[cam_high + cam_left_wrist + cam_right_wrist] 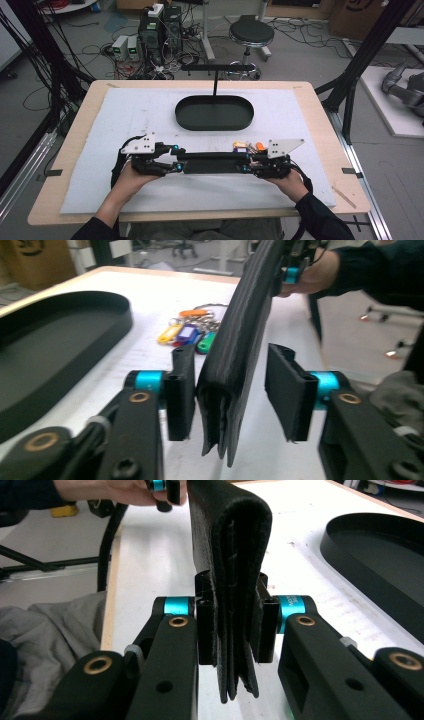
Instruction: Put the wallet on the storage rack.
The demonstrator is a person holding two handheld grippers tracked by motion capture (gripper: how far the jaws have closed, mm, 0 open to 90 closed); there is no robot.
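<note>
So, from the high view, the long black pouch (212,163) lay stretched crosswise between the two grippers, its long axis running straight from the left gripper (175,159) to the right gripper (248,163), one end at each pair of jaws, both hands equally near. Beyond it sat the keys with coloured tags (246,146) and, further off, the black oval tray (214,113) on the white mat (100,150).

Over in the left gripper view, the left gripper (230,390) stood with its jaws apart: the pouch (240,340) hung edge-up between them, touching or nearly touching the left-hand pad (181,390), while the other pad (287,390) stood clear of it. No real grip there. The pouch ran away from the jaws towards the far hand (310,277), keys (187,330) just to its left.

Then the right gripper view: the right gripper (235,627) had its jaws narrow, both pads pressed on the folded pouch (230,555), which ran straight ahead from the jaws
</note>
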